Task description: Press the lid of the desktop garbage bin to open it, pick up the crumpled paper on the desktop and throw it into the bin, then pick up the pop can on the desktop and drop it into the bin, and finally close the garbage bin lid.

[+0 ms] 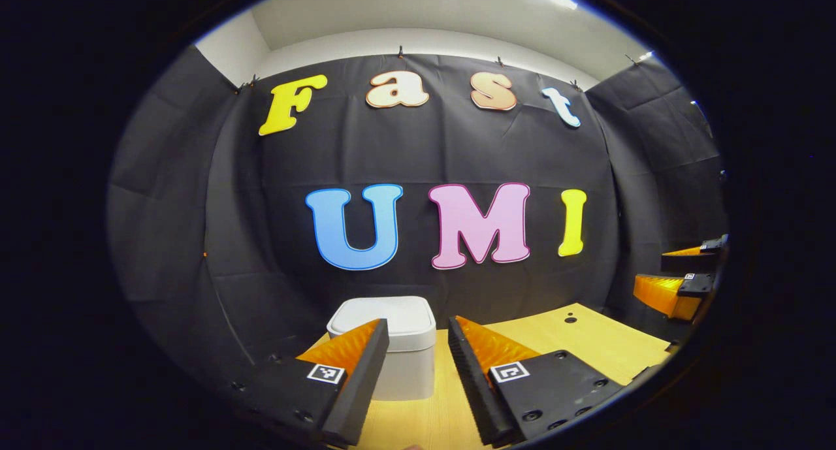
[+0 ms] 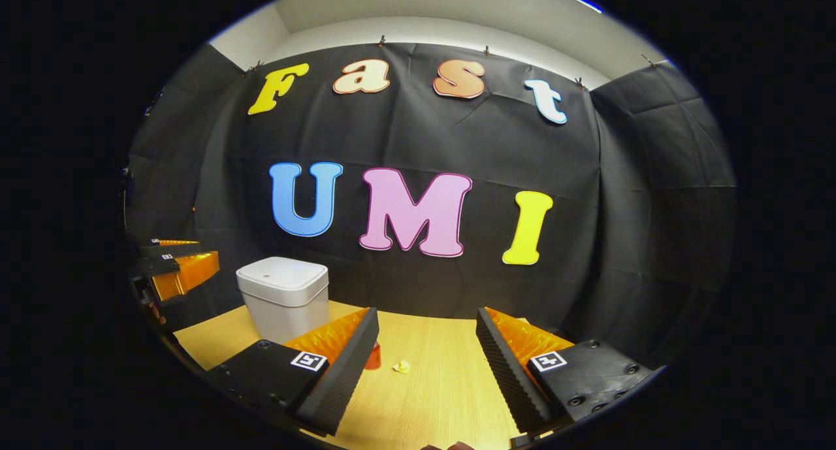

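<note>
Both tongs gape empty: left tongs (image 1: 418,345) face the closed bin (image 1: 385,326), crumpled paper (image 2: 401,367) lies between right tongs (image 2: 428,336).

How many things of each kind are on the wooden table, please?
Garbage bin, white, lid shut: 1
Crumpled paper: 1
Pop can, mostly hidden behind a finger of the right gripper: 1
Total: 3
</note>
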The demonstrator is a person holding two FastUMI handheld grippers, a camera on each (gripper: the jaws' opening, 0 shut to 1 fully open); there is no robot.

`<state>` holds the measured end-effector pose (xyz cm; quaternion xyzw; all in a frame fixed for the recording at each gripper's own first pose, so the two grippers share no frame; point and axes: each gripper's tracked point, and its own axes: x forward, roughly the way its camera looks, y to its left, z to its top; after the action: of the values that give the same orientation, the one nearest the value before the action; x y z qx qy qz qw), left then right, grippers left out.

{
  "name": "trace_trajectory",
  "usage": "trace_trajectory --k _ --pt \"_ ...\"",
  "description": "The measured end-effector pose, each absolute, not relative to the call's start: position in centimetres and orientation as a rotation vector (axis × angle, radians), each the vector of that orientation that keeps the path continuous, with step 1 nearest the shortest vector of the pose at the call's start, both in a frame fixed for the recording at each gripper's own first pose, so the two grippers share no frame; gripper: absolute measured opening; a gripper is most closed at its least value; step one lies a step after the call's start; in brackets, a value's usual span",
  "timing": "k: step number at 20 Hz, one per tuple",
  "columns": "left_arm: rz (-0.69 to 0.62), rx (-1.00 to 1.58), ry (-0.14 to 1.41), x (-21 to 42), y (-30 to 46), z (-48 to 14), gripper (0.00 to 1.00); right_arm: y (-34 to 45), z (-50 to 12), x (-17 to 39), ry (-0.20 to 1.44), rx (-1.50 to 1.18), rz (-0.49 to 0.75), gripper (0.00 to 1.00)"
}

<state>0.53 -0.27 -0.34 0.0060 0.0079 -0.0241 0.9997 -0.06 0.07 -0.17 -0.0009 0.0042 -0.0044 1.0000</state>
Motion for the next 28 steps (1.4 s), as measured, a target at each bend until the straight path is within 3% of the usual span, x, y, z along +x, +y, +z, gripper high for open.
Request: trace_trajectory --k 4,7,17,28 --pt "-0.092 0.043 0.02 1.2 0.1 0.2 0.41 0.3 -0.2 -0.1 0.011 -0.008 -0.005 0.96" --pt "-0.105 0.023 0.028 2.7 1.0 0.5 0.07 0.3 -0.2 -0.4 0.013 -0.009 -0.01 0.96" --pt "-0.162 -0.051 0.188 15.1 5.1 -2.0 0.06 -2.6 0.2 -1.5 0.009 -0.032 -0.089 0.96" --pt "-0.137 -0.016 0.417 21.7 6.2 -10.0 0.06 -5.0 -0.7 -1.7 0.032 -0.025 -0.159 0.96"
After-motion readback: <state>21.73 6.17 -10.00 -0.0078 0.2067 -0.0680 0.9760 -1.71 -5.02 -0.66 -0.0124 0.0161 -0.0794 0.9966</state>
